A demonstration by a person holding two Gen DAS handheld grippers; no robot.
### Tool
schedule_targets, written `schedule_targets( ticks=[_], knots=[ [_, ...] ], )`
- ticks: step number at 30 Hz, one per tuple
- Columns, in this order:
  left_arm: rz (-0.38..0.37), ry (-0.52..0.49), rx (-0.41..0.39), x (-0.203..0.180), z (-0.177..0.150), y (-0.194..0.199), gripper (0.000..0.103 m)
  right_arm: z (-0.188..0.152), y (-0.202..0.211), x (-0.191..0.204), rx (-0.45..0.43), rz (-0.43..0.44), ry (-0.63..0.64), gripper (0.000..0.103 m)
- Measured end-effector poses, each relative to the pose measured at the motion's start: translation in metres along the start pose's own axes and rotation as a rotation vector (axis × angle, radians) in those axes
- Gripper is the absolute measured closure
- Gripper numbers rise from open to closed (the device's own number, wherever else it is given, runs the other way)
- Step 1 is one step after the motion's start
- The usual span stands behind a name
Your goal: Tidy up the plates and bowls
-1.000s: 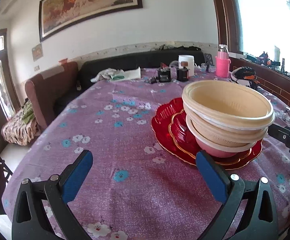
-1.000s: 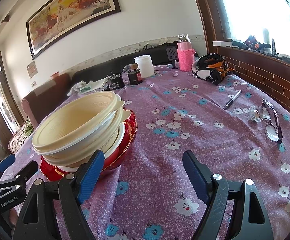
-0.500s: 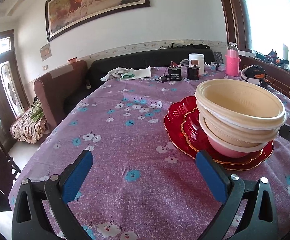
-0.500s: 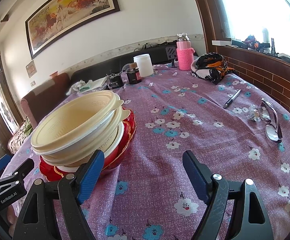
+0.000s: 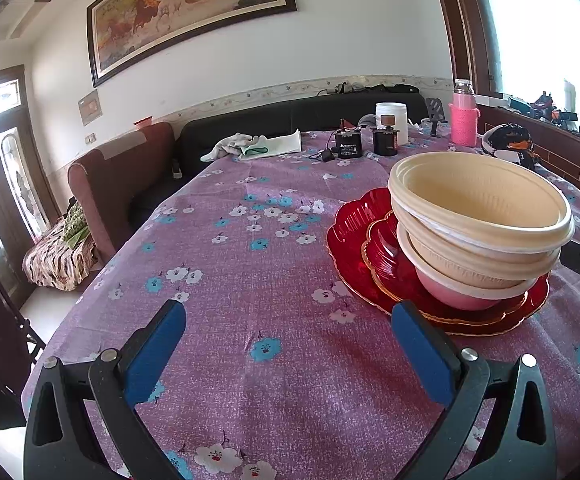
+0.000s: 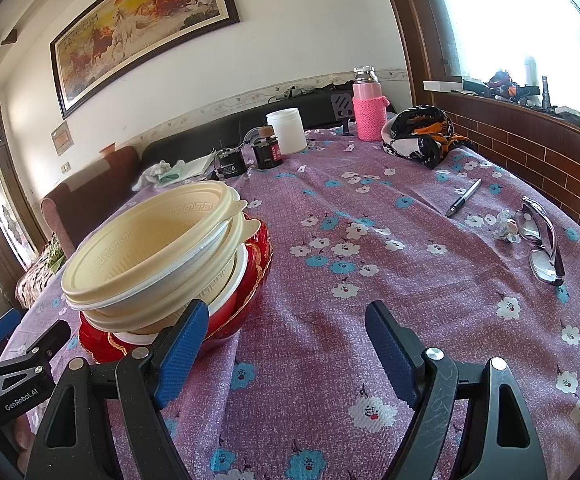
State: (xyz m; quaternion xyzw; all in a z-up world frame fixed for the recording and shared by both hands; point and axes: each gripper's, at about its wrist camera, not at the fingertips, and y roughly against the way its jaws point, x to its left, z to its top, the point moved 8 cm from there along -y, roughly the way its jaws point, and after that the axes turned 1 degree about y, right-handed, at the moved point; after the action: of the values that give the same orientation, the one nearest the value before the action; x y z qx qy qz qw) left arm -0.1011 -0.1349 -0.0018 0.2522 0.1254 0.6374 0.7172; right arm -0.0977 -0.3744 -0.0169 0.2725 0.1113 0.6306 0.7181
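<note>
Ribbed cream bowls nest w/ a pink one on scalloped red glass plates (gold-rimmed); left gripper & right gripper both gape wide, empty.

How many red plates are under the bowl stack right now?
2. The larger red plate lies on the tablecloth; the smaller red plate sits on it, directly under the bowls. More could be hidden beneath the bowls.
</note>
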Motion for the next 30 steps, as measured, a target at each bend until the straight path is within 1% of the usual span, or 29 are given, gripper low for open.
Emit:
schedule_targets(
  ticks=[30],
  knots=[
    [-0.010,-0.011,0.015,0.0002,-0.0020,-0.0045,0.000,0.0005,0.0003,-0.0003,0.000,-0.001,-0.001,0.019]
  ],
)
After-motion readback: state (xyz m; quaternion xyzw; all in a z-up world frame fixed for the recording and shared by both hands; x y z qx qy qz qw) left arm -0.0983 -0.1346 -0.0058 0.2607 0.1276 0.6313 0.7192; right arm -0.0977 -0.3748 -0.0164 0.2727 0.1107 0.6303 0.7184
